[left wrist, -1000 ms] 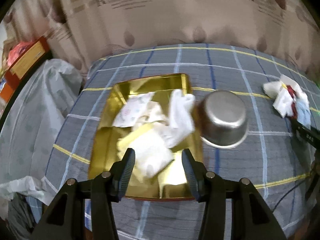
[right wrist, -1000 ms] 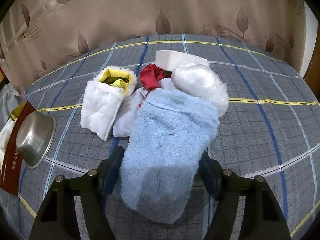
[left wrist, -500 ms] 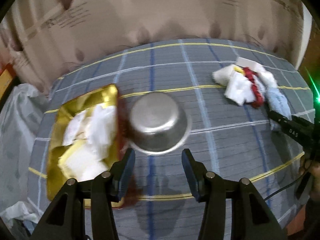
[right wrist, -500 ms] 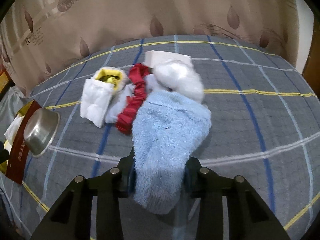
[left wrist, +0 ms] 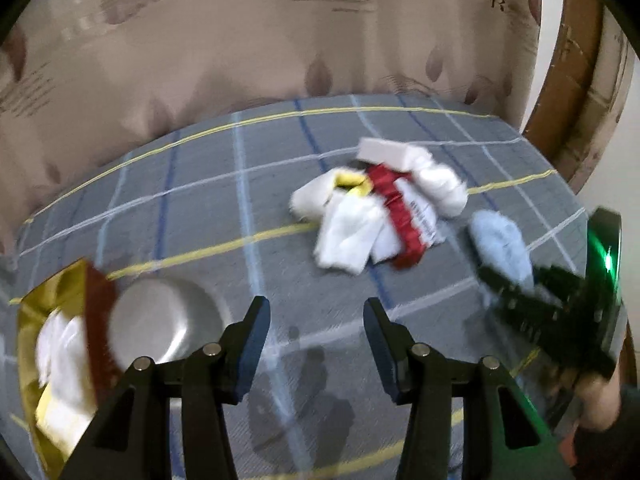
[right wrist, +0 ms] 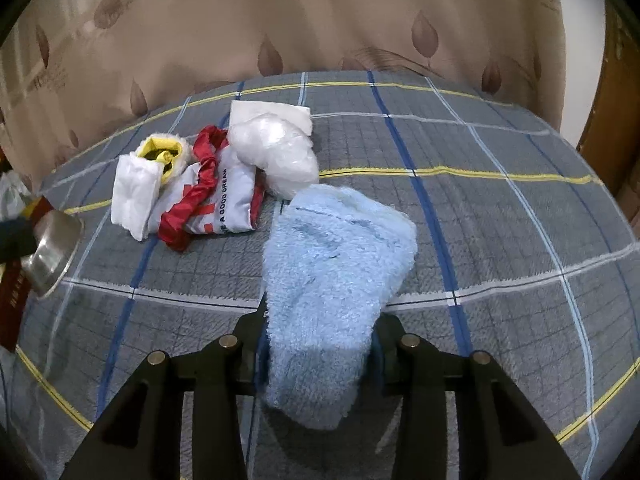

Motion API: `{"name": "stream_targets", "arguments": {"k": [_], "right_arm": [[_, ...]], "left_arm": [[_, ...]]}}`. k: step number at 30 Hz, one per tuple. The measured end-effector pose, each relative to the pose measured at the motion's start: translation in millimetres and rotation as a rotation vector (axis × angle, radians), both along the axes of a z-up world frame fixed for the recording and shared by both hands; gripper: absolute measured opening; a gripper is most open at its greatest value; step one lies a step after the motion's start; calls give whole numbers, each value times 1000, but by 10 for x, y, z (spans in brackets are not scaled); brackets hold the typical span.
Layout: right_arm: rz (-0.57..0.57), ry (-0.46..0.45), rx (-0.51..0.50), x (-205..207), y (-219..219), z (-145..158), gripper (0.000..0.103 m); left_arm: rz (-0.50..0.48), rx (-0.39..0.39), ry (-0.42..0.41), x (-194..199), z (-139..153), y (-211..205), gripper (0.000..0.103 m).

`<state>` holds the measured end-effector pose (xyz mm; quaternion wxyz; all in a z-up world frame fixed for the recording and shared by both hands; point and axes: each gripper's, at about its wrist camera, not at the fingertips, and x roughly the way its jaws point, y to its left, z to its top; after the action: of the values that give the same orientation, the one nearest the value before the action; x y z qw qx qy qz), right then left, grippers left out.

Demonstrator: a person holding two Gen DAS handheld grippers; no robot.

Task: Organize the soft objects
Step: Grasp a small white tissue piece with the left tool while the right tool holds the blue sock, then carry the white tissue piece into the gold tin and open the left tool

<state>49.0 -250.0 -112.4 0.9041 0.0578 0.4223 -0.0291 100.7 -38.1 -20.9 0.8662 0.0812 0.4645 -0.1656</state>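
A fluffy light blue sock [right wrist: 336,264] is pinched between the jaws of my right gripper [right wrist: 320,320]; the jaws are opening slightly while their pads still press on it. Its toe end rests on the plaid cloth. Beyond it lies a pile: a white pad [right wrist: 132,196], a yellow-lined piece [right wrist: 160,152], a red ribbon [right wrist: 200,184], a printed white pouch [right wrist: 232,204] and a clear bag of white stuffing [right wrist: 276,152]. My left gripper [left wrist: 315,308] hangs open over bare cloth with nothing between its fingers. The sock [left wrist: 500,240] shows at its right.
A steel bowl [left wrist: 160,328] lies on its side against a gold tray [left wrist: 36,308] that holds white soft items [left wrist: 56,348], at the left. A beige curtain [right wrist: 320,20] hangs behind the table. A wooden frame [left wrist: 576,80] stands at the far right.
The left gripper has swung right, from over the gold tray to the cloth between bowl and pile. The right gripper closed on the blue sock and drew it back from the pile.
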Motion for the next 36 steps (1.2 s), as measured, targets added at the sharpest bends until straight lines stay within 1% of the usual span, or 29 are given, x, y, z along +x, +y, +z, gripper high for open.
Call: {"name": "stream_targets", "arguments": {"k": [5, 9, 12, 17, 20, 24, 25, 26, 27, 28, 31, 34, 36], "right_arm": [[-1, -4, 26, 7, -7, -3, 37], [6, -5, 29, -7, -20, -12, 40], [12, -4, 28, -2, -22, -19, 42], [16, -5, 34, 0, -26, -20, 43], [18, -4, 33, 3, -24, -20, 43], [19, -4, 33, -2, -19, -20, 44], [20, -4, 34, -3, -19, -21, 45], [22, -4, 34, -1, -16, -22, 45], [24, -4, 34, -1, -14, -22, 46], [26, -3, 32, 2, -6, -23, 47], [27, -2, 26, -3, 3, -26, 47], [27, -2, 27, -2, 3, -26, 47], [27, -1, 22, -3, 7, -27, 47]], "left_arm": [[-67, -33, 0, 243, -44, -352, 54], [-106, -54, 32, 427, -140, -551, 54], [-97, -68, 51, 582, -208, -638, 54], [-66, -52, 71, 756, -331, -692, 54], [-42, -57, 85, 857, -391, -701, 54], [-26, -88, 91, 913, -435, -681, 54], [-20, -99, 92, 917, -434, -665, 53], [-14, -115, 94, 917, -434, -643, 49], [-6, -123, 99, 914, -437, -618, 33], [-1, -122, 99, 909, -437, -607, 22], [5, -119, 100, 882, -429, -574, 17], [14, -129, 95, 842, -388, -542, 16], [7, -119, 97, 820, -365, -538, 15]]}}
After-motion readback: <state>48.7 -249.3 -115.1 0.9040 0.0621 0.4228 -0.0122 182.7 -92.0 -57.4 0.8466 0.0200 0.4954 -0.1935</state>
